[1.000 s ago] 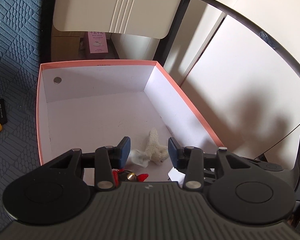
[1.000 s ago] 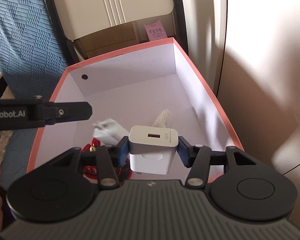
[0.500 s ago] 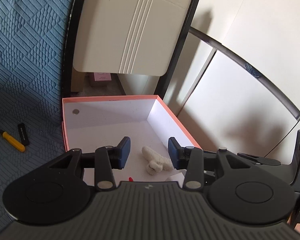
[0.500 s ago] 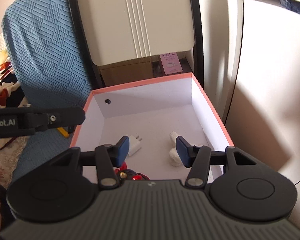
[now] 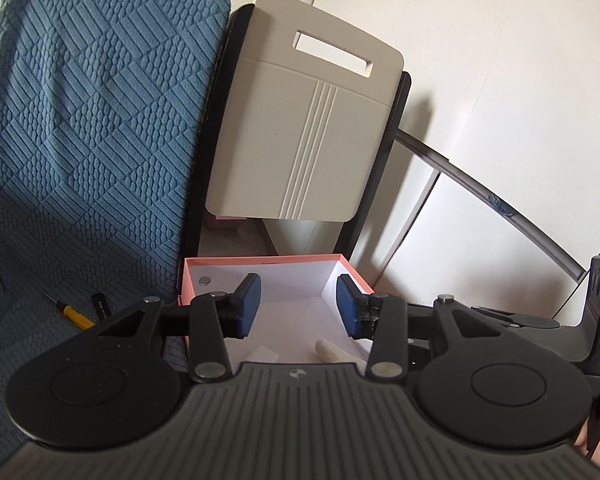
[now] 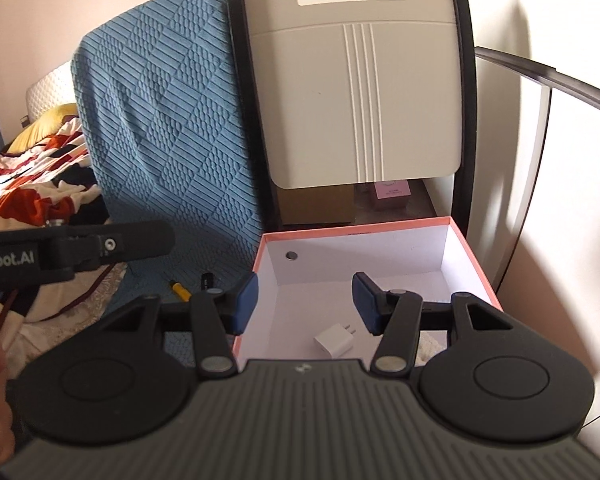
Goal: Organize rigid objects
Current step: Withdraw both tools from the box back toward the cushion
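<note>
The white charger (image 6: pixel 335 340) lies on the floor of the pink box (image 6: pixel 475 256), so it is stowed. A yellow screwdriver (image 5: pixel 72 315) and a small black stick (image 5: pixel 101 305) lie outside on the blue cover (image 5: pixel 80 160), probably next. Both the left gripper (image 5: pixel 298 306) and right gripper (image 6: pixel 305 303) hold their jaws wide, empty.

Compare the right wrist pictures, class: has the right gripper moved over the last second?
Yes. The right gripper, jaws open, has pulled up and back from the pink box; the white charger it held now lies inside.
</note>
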A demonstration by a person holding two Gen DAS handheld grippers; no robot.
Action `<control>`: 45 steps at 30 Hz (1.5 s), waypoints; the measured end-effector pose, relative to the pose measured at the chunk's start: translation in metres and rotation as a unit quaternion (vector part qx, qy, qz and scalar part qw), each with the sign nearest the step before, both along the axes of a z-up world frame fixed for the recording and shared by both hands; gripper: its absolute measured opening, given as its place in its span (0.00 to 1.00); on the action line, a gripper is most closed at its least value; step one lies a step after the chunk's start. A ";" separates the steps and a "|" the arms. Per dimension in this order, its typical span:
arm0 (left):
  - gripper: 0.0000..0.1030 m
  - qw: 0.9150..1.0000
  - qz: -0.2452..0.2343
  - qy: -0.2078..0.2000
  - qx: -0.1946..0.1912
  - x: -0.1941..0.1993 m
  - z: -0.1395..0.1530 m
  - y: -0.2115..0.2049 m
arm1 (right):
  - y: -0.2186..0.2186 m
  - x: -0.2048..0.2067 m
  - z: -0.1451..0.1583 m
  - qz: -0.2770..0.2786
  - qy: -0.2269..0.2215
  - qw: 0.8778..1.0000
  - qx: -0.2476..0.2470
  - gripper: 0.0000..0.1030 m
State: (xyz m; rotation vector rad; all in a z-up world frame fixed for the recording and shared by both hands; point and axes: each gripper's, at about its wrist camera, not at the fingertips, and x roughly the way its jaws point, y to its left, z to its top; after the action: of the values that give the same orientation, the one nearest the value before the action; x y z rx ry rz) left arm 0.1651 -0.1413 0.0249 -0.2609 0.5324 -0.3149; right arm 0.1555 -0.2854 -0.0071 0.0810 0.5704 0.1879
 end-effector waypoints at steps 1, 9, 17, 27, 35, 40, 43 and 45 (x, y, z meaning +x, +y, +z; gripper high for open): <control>0.46 1.000 0.003 -0.003 0.001 -0.002 0.001 0.003 | 0.004 -0.001 0.001 0.003 -0.001 1.000 -0.001 0.54; 0.46 0.999 0.040 -0.011 0.008 -0.020 -0.004 0.044 | 0.041 -0.012 0.007 0.025 -0.005 1.000 -0.010 0.54; 0.46 0.997 0.075 -0.010 0.008 -0.036 -0.019 0.093 | 0.087 -0.015 0.001 0.056 0.005 0.998 -0.021 0.54; 0.46 0.991 0.130 0.016 0.003 -0.044 -0.053 0.159 | 0.139 -0.013 -0.023 0.094 0.029 0.995 -0.030 0.54; 0.46 0.988 0.148 0.036 -0.010 -0.052 -0.074 0.198 | 0.163 -0.007 -0.044 0.105 0.050 0.992 -0.040 0.54; 0.46 0.988 0.148 0.044 -0.018 -0.051 -0.085 0.205 | 0.176 -0.008 -0.057 0.108 0.063 0.991 -0.043 0.54; 0.46 0.988 0.147 0.050 -0.022 -0.049 -0.091 0.206 | 0.183 -0.009 -0.064 0.111 0.070 0.990 -0.046 0.54; 0.46 0.988 0.145 0.054 -0.022 -0.048 -0.095 0.206 | 0.186 -0.009 -0.067 0.112 0.074 0.990 -0.048 0.54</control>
State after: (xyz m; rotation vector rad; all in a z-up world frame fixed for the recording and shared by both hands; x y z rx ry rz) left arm 0.1171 0.0649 -0.0704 -0.3950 0.5857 -0.0299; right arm 0.1467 -0.0993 -0.0743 -0.0640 0.7364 0.3752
